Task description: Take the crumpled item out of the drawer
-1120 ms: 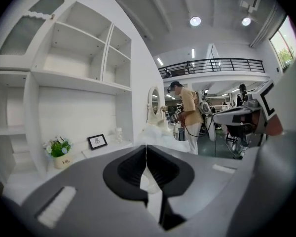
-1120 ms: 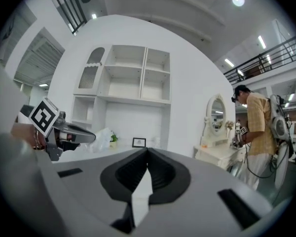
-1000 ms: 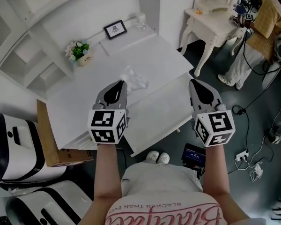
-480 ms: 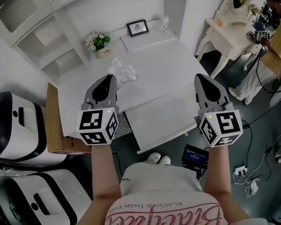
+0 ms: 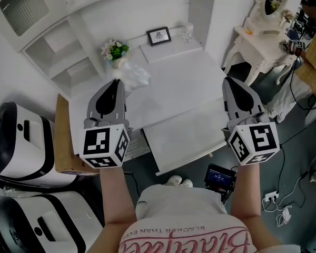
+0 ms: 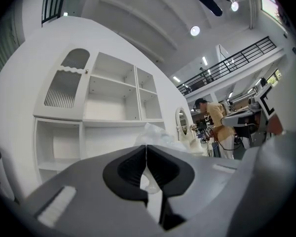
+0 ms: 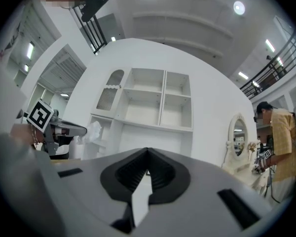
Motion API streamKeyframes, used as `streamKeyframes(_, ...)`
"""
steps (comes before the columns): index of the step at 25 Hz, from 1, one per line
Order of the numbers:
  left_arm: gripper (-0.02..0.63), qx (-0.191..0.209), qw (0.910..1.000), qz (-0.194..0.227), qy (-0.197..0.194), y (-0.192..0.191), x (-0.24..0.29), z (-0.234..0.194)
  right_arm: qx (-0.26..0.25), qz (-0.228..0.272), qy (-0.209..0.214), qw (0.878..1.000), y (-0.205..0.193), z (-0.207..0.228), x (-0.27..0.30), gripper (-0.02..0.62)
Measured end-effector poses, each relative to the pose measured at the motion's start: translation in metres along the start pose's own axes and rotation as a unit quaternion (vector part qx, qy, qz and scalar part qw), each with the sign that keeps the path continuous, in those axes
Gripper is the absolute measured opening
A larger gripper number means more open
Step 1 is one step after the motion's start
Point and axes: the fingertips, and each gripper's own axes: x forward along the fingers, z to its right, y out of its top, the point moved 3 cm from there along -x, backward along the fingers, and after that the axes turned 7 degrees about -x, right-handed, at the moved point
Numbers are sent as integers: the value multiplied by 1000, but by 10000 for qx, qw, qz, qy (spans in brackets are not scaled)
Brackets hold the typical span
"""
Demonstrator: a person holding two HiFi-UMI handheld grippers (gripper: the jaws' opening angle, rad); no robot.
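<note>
Crumpled item clear of the drawer, pinched in the left tongs.

The left tongs [image 5: 116, 82] are clamped shut on the white crumpled item [image 5: 132, 74], which bunches out just past their tips. The right tongs [image 5: 233, 80] are closed too, with nothing between the jaws. Below and between the two pairs, the drawer [image 5: 181, 136] stands pulled out from the white desk [image 5: 174, 78]. Beyond the left tips, at the back of the desk, sit a small flower pot [image 5: 115, 50] and a framed picture [image 5: 159, 36].
</note>
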Motion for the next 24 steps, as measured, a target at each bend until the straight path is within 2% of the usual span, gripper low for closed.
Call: streamKeyframes(24,17,-60,10000,22,-24,-3,9,-2,-36,-207,-38,9998,-13,1,6,6)
